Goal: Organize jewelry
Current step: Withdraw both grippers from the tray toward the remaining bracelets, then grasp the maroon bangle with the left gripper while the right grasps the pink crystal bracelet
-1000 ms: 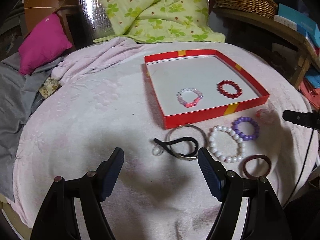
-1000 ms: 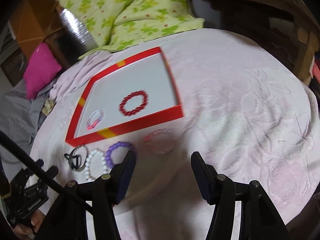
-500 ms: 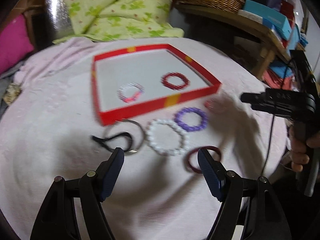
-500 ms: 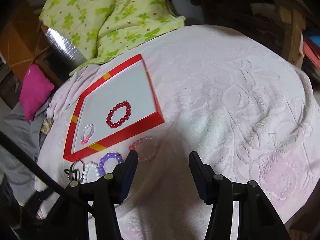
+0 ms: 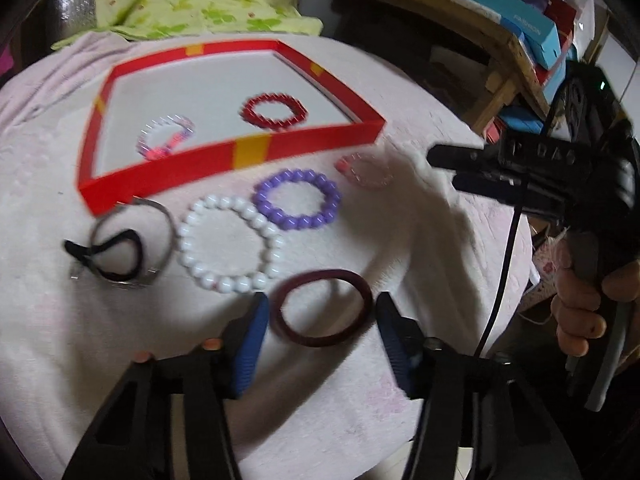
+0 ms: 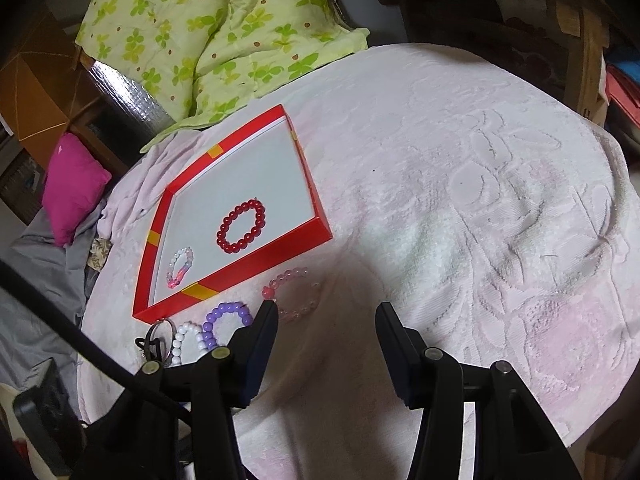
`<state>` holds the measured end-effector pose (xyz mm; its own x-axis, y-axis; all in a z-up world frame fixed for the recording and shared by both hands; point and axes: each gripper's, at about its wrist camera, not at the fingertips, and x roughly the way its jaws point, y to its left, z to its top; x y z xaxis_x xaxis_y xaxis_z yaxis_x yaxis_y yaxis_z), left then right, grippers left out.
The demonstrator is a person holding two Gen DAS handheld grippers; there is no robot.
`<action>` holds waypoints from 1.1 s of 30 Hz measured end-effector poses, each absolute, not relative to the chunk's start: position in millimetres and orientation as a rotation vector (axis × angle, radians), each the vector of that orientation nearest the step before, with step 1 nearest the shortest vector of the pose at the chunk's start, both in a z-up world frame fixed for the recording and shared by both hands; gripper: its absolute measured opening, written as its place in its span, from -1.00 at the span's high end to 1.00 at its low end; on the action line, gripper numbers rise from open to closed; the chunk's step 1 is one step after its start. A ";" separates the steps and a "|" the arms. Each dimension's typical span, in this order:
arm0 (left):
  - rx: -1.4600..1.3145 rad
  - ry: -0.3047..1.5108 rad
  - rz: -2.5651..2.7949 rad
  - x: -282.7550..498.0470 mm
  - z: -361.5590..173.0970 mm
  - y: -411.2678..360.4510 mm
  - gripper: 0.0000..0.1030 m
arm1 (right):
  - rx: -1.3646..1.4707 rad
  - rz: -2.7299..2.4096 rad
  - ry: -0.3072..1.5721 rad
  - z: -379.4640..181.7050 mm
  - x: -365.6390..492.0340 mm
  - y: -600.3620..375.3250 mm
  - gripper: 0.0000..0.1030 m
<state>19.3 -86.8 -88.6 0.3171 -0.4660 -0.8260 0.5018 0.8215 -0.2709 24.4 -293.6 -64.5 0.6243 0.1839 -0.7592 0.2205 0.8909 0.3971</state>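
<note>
Left gripper [image 5: 320, 312] jaws wide, straddling maroon bangle [image 5: 322, 307]. Right gripper [image 6: 326, 316] wide, empty, beside pink bracelet [image 6: 296, 294]; bare blanket [image 6: 480, 220] rightward.

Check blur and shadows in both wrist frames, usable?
Left wrist: motion-smeared, worst on the red tray and red bead bracelet; the maroon bangle is still readable. Right wrist: sharp, but a gripper shadow dims the pink bead bracelet.
</note>
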 end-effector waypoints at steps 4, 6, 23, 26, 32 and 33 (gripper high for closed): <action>0.040 1.051 -0.655 19.1 -90.3 -89.9 0.35 | 0.488 -0.006 0.900 -63.2 24.4 -289.8 -0.04; 0.016 1.052 -0.672 19.6 -89.6 -86.6 0.53 | 0.492 0.005 0.892 -61.9 24.8 -289.3 -0.04; -0.046 0.990 -0.590 23.2 -69.0 -12.7 0.78 | 0.463 0.092 0.988 -84.9 81.5 -267.6 0.10; -0.058 0.984 -0.570 24.7 -67.0 -9.8 0.78 | 0.403 0.052 1.005 -91.6 89.9 -268.7 0.22; -0.071 0.985 -0.534 28.5 -66.6 -0.8 0.78 | 0.323 0.040 1.000 -96.7 96.2 -266.3 0.42; -0.072 0.983 -0.532 28.8 -67.2 -0.7 0.78 | 0.282 0.033 1.000 -96.5 94.7 -261.9 0.55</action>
<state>28.8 -0.7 -67.2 0.4379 -0.4590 -0.7730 0.3954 0.8705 -0.2929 94.7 -261.9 -96.5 0.5427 0.1557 -0.8254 0.1016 0.9633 0.2486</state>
